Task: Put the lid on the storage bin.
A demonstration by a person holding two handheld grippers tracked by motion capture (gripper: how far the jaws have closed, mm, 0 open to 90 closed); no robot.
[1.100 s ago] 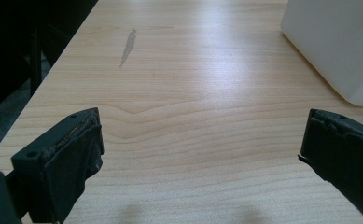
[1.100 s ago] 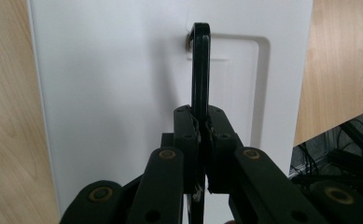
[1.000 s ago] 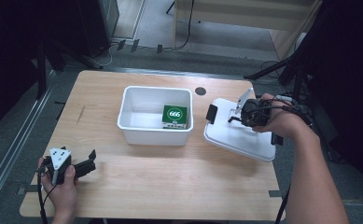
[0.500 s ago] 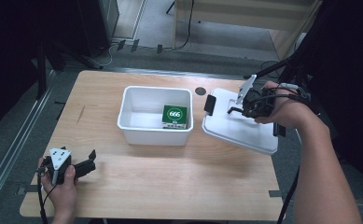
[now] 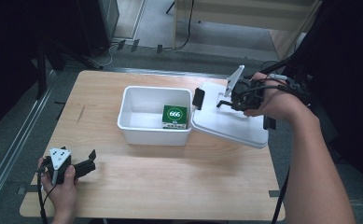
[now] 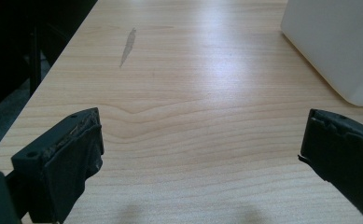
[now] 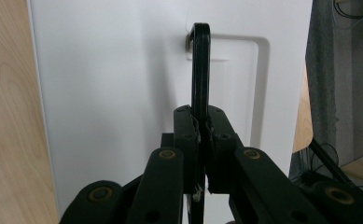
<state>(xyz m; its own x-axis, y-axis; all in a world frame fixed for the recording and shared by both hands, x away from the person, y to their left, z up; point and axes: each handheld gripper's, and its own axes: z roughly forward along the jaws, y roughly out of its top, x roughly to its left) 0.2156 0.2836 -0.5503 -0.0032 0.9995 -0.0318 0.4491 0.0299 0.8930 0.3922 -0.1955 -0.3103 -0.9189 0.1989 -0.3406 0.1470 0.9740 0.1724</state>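
A white lid point(image 5: 230, 125) hangs tilted above the table's right side, its left edge at the right rim of an open white bin point(image 5: 155, 136). My right gripper point(image 5: 226, 101) is shut on the lid's black handle point(image 7: 200, 60), which runs up between the pads in the right gripper view, over the lid's white top point(image 7: 109, 93). A green box point(image 5: 175, 115) marked 666 lies inside the bin at its right end. My left gripper point(image 5: 89, 161) rests at the table's front left corner, open, with bare wood between its jaws point(image 6: 202, 154).
A black latch point(image 5: 198, 98) sticks up at the lid's left edge. The bin's outer wall point(image 6: 338, 42) shows at the upper right of the left gripper view. A dark streak point(image 6: 128, 44) marks the wood. Bare tabletop stretches along the front, with floor and cables beyond the far edge.
My right gripper has risen and moved left with the lid, bringing its left edge up to the bin's right rim. The left gripper has stayed put.
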